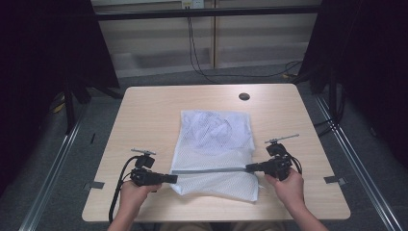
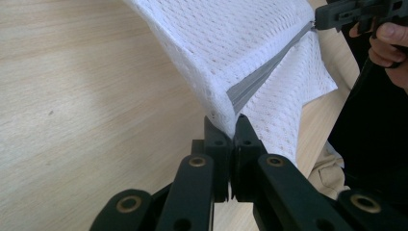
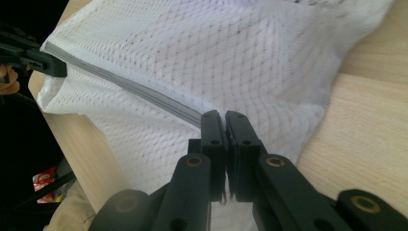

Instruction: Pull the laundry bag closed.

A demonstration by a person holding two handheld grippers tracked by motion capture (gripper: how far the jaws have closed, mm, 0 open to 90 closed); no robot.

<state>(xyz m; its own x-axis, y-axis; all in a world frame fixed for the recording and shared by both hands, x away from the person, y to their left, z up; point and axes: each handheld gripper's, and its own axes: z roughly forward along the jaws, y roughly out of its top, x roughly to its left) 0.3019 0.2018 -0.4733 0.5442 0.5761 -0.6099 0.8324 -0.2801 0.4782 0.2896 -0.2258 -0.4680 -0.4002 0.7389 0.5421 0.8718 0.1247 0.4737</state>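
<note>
A white mesh bag point(image 1: 214, 139) lies in the middle of the wooden table point(image 1: 144, 120), with a grey zipper point(image 1: 209, 170) running across its near part. My left gripper point(image 1: 174, 178) is shut on the zipper's left end, and the mesh point(image 2: 231, 43) is pinched between its jaws point(image 2: 234, 120). At the opposite end, my right gripper point(image 1: 248, 168) is shut on the zipper point(image 3: 130, 86), jaws tight together point(image 3: 225, 115). The zipper band is pulled straight between the two and lifted a little off the table. In each gripper view the other gripper point(image 2: 320, 19) point(image 3: 60, 67) shows at the zipper's far end.
A round black grommet point(image 1: 244, 96) sits near the table's far edge. Bare wood lies to the left and right of the bag. Cables point(image 1: 197, 62) trail on the floor behind the table, and metal rails point(image 1: 356, 159) run along both sides.
</note>
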